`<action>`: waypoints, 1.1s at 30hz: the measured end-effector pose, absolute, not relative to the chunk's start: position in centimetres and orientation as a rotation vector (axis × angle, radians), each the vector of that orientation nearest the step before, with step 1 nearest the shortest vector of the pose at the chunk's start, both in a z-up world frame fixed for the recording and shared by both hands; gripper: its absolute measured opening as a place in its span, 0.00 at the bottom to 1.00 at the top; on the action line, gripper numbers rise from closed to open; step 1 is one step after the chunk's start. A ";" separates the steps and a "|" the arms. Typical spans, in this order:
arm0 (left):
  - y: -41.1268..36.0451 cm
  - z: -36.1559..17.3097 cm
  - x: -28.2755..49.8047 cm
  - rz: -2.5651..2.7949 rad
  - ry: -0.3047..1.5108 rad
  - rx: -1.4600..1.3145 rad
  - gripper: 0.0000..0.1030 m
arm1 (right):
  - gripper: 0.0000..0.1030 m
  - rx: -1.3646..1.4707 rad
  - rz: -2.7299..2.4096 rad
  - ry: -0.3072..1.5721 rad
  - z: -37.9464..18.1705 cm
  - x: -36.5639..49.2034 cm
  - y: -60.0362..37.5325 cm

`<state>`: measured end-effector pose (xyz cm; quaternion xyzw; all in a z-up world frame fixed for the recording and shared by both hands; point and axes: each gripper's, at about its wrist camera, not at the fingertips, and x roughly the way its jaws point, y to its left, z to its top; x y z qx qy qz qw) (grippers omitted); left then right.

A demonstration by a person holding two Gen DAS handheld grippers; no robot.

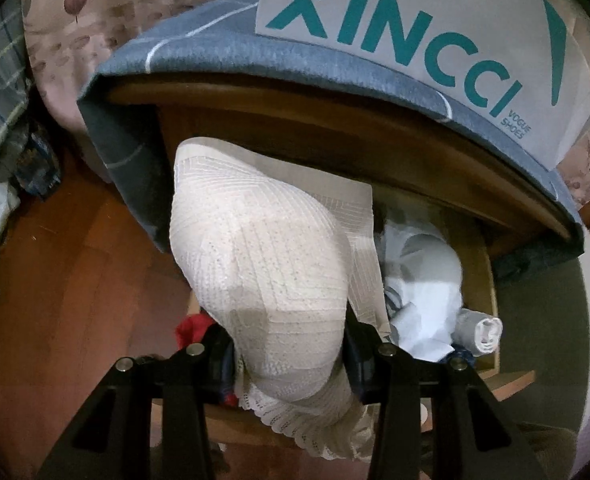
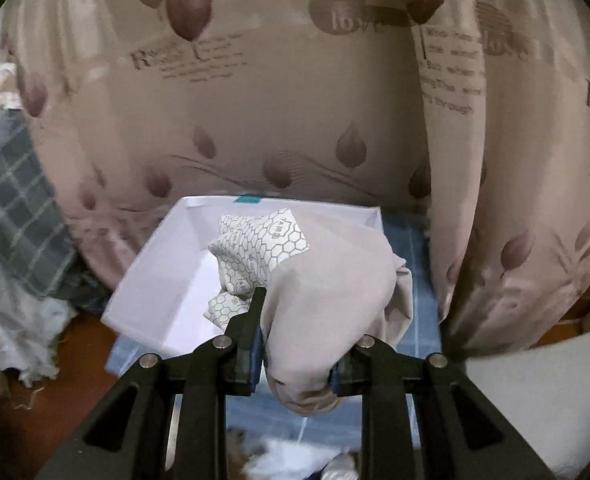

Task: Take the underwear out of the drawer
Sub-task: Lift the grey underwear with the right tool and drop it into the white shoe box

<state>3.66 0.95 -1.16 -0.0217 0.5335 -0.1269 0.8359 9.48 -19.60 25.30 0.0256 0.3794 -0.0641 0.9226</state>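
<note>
White lace-trimmed underwear (image 1: 271, 264), knitted in a fine ribbed pattern, is being pinched between the two fingers of the left gripper (image 1: 291, 356), its bulk bulging forward past the fingertips and above the open wooden drawer (image 1: 483, 276). Other folded pale garments (image 1: 427, 292) are lying inside the drawer, and a red item (image 1: 193, 328) is showing just beside the left finger. A blue-grey cloth (image 1: 223, 56) is covering the cabinet top above the drawer, with a white shoebox lid (image 1: 407, 28) printed in teal lettering resting on it.

The right gripper (image 2: 295, 364) is clamping a plain beige garment (image 2: 331, 300), which is draping over its right finger. Beyond it, an open white box (image 2: 159, 280) is holding packets printed with a honeycomb pattern (image 2: 255, 248). A patterned pinkish curtain (image 2: 255, 100) is hanging behind the box.
</note>
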 end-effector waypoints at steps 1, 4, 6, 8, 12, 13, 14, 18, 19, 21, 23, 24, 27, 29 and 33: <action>0.7 -1.1 3.6 -0.261 1.123 -0.034 0.42 | 0.22 0.041 -0.141 0.798 24.5 10.6 -19.8; 0.8 -1.2 3.7 -0.278 1.130 -0.054 0.42 | 0.22 0.023 -0.175 0.846 22.3 12.8 -20.2; 0.8 -1.3 3.7 -0.285 1.137 -0.063 0.42 | 0.22 0.030 -0.192 0.879 20.9 13.7 -20.6; 0.8 -1.4 3.8 -0.279 1.135 -0.051 0.42 | 0.22 0.043 -0.216 0.925 18.9 14.3 -21.0; 0.8 -1.4 3.8 -0.288 1.132 -0.051 0.42 | 0.22 0.022 -0.254 0.965 16.9 14.4 -21.1; 0.9 -1.3 3.8 -0.289 1.133 -0.050 0.42 | 0.22 0.029 -0.255 0.972 16.6 14.4 -21.2; 0.9 -1.3 3.9 -0.288 1.133 -0.051 0.42 | 0.22 0.035 -0.260 0.981 16.3 14.4 -21.3; 1.0 -1.4 3.9 -0.282 1.133 -0.054 0.42 | 0.23 0.058 -0.280 1.006 15.6 14.4 -21.6; 1.0 -1.3 3.9 -0.281 1.132 -0.054 0.42 | 0.23 0.068 -0.282 1.017 15.3 14.4 -21.7; 1.0 -1.4 3.9 -0.280 1.132 -0.054 0.42 | 0.24 0.066 -0.295 1.032 15.0 14.2 -21.5; 1.0 -1.4 3.9 -0.279 1.130 -0.054 0.42 | 0.24 0.062 -0.304 1.033 15.0 14.0 -21.2; 1.0 -1.4 3.9 -0.278 1.130 -0.054 0.42 | 0.26 0.069 -0.303 1.039 15.0 14.0 -21.1; 1.0 -1.4 3.9 -0.278 1.131 -0.054 0.42 | 0.27 0.065 -0.317 1.052 15.2 13.9 -20.8; 1.0 -1.3 3.8 -0.277 1.129 -0.056 0.42 | 0.27 0.072 -0.313 1.051 15.4 13.8 -20.6; 1.1 -1.1 3.8 -0.279 1.121 -0.051 0.42 | 0.40 0.052 -0.306 0.999 16.2 13.5 -20.4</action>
